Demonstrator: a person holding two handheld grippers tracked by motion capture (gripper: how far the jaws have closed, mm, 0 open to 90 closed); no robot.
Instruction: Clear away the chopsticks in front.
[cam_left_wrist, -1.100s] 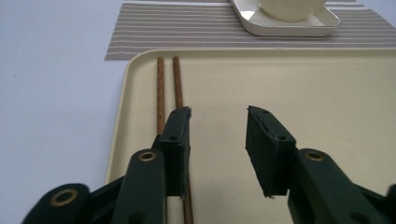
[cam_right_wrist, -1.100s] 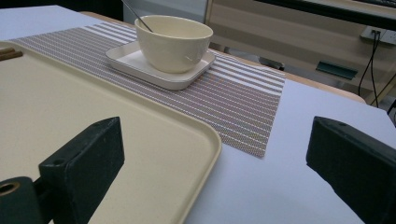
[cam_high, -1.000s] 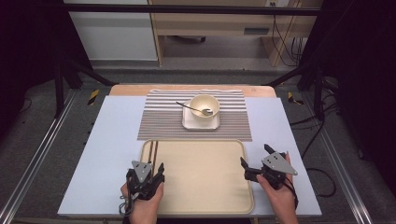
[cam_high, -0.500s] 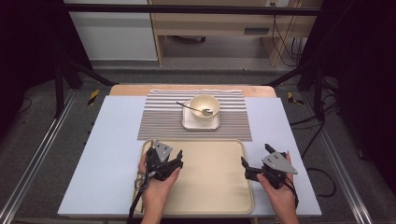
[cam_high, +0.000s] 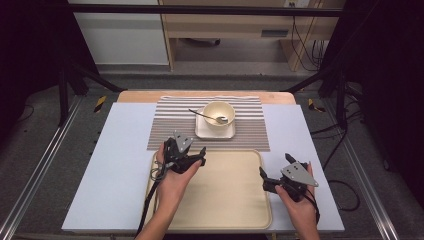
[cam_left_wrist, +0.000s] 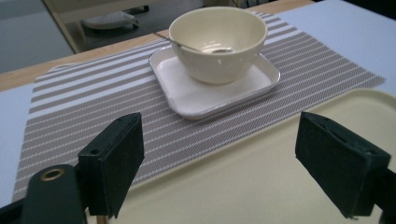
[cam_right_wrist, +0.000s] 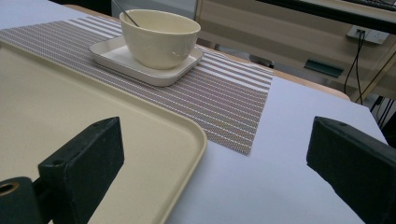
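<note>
We bring the left claw (cam_high: 196, 156), spread wide and just opened further with nothing between its jaws, toward the bowl (cam_high: 218, 114) on its square plate (cam_high: 215, 130) near the table's far edge. We should approach level and square to the bowl's rim, clear of the spoon (cam_high: 204, 115). The right claw (cam_high: 266, 179) waits spread and empty over the tray (cam_high: 225, 200).

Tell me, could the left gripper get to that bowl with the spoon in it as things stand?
Probably yes. The left gripper is open and empty, pointing at the bowl; just flat striped mat lies between.

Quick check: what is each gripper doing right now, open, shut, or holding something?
Left gripper: jaws have just been opening, now wide, nothing between them, over the tray.
Right gripper: open, nothing held.
</note>
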